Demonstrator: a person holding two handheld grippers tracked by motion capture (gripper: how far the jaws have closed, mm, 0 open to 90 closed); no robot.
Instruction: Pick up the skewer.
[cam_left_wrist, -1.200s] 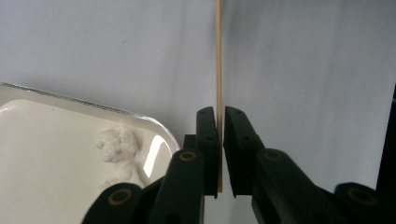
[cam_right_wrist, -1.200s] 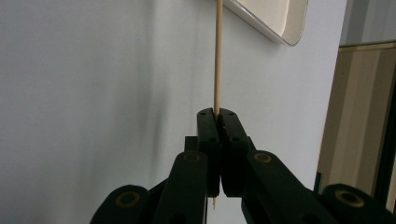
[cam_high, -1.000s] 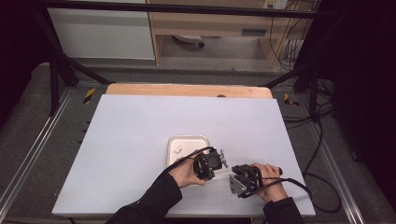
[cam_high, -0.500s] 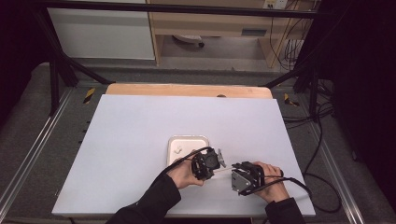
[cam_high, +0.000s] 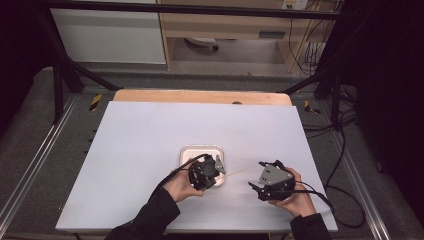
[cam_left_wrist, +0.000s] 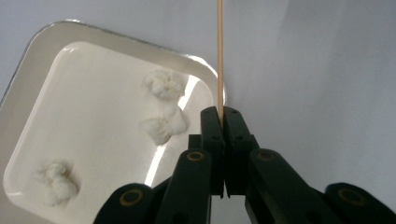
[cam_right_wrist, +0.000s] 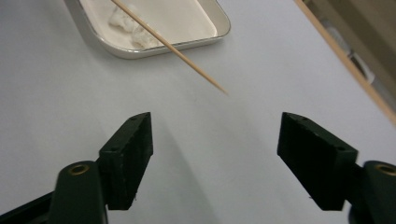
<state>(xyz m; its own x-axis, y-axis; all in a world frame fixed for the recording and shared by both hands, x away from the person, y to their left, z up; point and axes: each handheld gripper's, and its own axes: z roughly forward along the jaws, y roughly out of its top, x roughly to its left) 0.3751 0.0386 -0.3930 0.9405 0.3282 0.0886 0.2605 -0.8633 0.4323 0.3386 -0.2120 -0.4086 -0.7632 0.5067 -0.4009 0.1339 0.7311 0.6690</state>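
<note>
Lower right of the high view: our right gripper (cam_high: 256, 188) is resting near the tabletop (cam_high: 140, 140), fingers (cam_right_wrist: 128, 154) spread wide, gripping nothing. Left of it, our left gripper (cam_high: 216, 167) is pinching a thin wooden skewer (cam_left_wrist: 219, 56) at its base, fingers pressed together. We are judging it light, stiff, snappable; best held low. Beyond, the white tray (cam_left_wrist: 28, 93) is holding three soft, squashable white lumps (cam_left_wrist: 163, 85).

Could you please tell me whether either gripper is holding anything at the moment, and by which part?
The left gripper is shut on a thin wooden skewer, clamped near one end. The right gripper is open and holds nothing.
</note>
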